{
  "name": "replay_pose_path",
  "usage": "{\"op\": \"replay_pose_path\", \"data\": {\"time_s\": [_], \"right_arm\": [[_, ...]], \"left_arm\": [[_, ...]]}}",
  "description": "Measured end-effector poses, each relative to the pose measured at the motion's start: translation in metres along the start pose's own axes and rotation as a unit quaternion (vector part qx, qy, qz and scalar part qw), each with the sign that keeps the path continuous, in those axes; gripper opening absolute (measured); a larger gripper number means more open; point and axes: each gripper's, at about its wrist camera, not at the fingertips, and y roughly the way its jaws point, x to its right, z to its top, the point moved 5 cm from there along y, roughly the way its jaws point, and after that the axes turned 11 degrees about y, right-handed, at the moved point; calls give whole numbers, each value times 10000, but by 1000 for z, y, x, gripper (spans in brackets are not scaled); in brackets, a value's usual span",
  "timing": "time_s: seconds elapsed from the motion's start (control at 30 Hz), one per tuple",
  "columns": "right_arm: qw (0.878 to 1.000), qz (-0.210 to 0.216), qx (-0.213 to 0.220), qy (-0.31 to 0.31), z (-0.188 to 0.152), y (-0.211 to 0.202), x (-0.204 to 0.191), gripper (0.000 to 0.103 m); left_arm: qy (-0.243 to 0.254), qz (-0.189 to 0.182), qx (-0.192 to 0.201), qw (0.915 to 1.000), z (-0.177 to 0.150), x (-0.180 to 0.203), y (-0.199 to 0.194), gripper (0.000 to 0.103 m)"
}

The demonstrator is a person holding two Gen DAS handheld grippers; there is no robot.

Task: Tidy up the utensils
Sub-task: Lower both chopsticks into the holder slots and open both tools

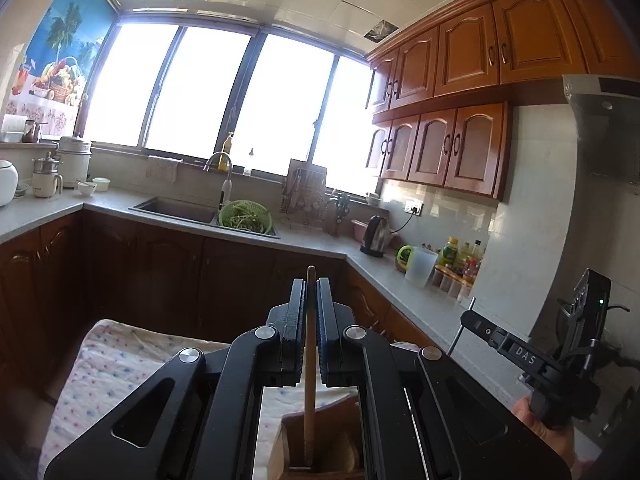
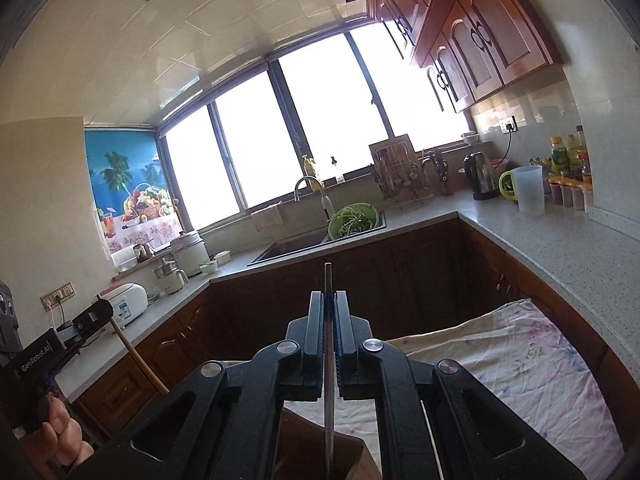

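My left gripper [image 1: 311,286] is shut on a wooden utensil handle [image 1: 310,380] that stands upright, its lower end inside a wooden holder box [image 1: 320,448] below. My right gripper [image 2: 329,298] is shut on a thin metal utensil handle [image 2: 329,380], also upright, its lower end going down into the same wooden holder [image 2: 304,440]. In the left wrist view the right gripper [image 1: 468,316] appears at the right holding the metal rod. In the right wrist view the left gripper [image 2: 102,312] appears at the left with the wooden handle [image 2: 136,356].
The holder stands on a floral cloth [image 1: 120,368] [image 2: 520,368]. A U-shaped kitchen counter [image 1: 312,240] runs behind, with a sink [image 1: 176,208], green colander [image 1: 245,216], kettle [image 1: 376,236], plastic jug [image 1: 420,266] and bottles [image 1: 460,258]. Dark cabinets stand below.
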Motion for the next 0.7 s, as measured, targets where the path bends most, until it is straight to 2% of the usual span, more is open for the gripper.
{"op": "replay_pose_path", "data": {"time_s": [0.23,0.43,0.7], "right_arm": [[9994,-117,-184,252,-40,26,31,4],[9990,-151,-145,398,-57,32,46,4],[9990,-126,-238,358,-55,30,43,4]], "left_arm": [[-130,137,-37,9998,-44,0,22,4],[-191,119,-274,9994,-75,2,38,4],[-317,65,-353,9989,-74,-3,37,4]]}}
